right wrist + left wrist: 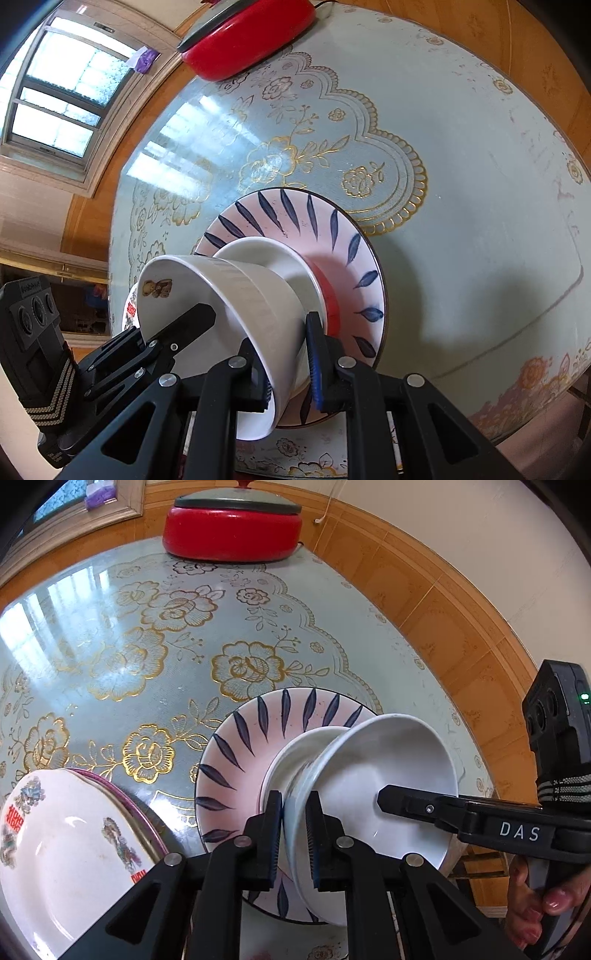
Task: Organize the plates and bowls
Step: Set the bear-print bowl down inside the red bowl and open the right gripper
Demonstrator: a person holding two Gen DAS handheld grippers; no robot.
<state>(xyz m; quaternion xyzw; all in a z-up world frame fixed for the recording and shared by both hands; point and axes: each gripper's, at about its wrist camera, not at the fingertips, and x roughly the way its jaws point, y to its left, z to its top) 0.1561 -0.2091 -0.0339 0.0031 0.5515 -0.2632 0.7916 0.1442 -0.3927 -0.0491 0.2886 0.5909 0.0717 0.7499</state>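
A white bowl (388, 775) is held tilted over a pink plate with dark blue leaf marks (240, 757); a smaller white dish (295, 753) sits on that plate. My left gripper (295, 830) is shut on the bowl's rim. My right gripper (286, 354) straddles the opposite rim of the same bowl (229, 295), which has a small bear picture inside; its jaws look slightly apart, the right pad (314, 354) off the wall. The right gripper's finger (424, 806) also shows inside the bowl in the left wrist view.
A white plate with red characters and floral prints (66, 842) lies at the left on other plates. A red electric pot with a grey lid (232, 528) stands at the table's far edge. The table (461, 184) has a pale blue floral cover; wooden wall panels lie behind.
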